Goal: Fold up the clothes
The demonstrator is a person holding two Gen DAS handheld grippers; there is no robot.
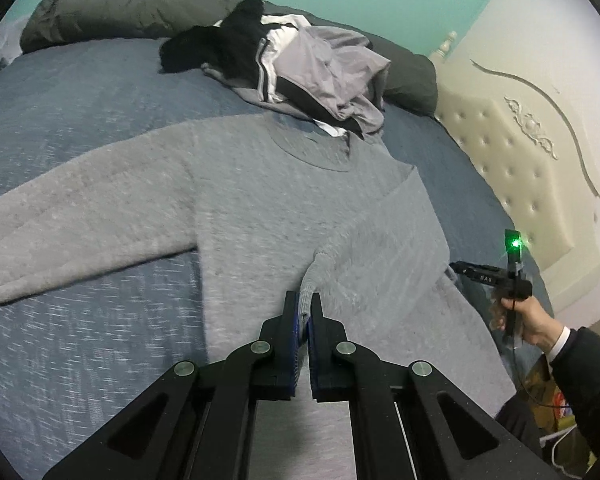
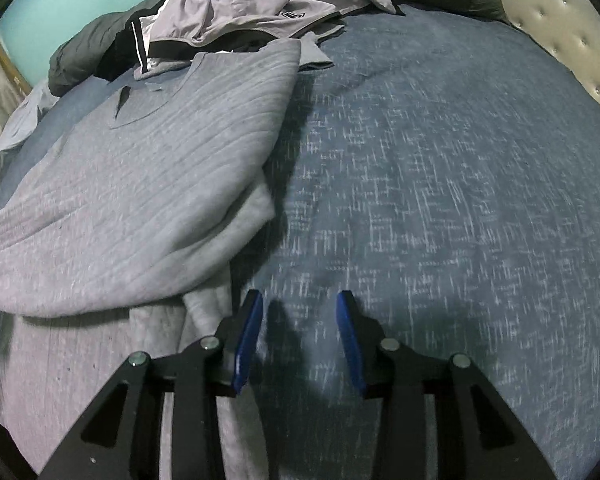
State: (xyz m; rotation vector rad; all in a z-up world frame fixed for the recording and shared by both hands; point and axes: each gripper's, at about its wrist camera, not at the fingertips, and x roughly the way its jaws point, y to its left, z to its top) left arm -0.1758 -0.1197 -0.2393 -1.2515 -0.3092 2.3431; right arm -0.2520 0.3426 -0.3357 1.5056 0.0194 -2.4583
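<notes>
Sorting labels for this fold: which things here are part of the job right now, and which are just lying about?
In the job:
- grey sweater
- its cuff, pinched in the left tongs
- right tongs, open over the blue bedspread

Lying about:
- pile of clothes
- dark duvet
- headboard

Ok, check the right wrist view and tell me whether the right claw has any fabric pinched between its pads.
No. The right claw stands open over the blue bedspread, nothing between its pads, the grey sweater beside it.

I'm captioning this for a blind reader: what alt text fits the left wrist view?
The left gripper is shut on the cuff of a grey sweater spread on a blue bed, its sleeve folded across the body. A clothes pile lies beyond; a hand holds the right gripper at right.
</notes>
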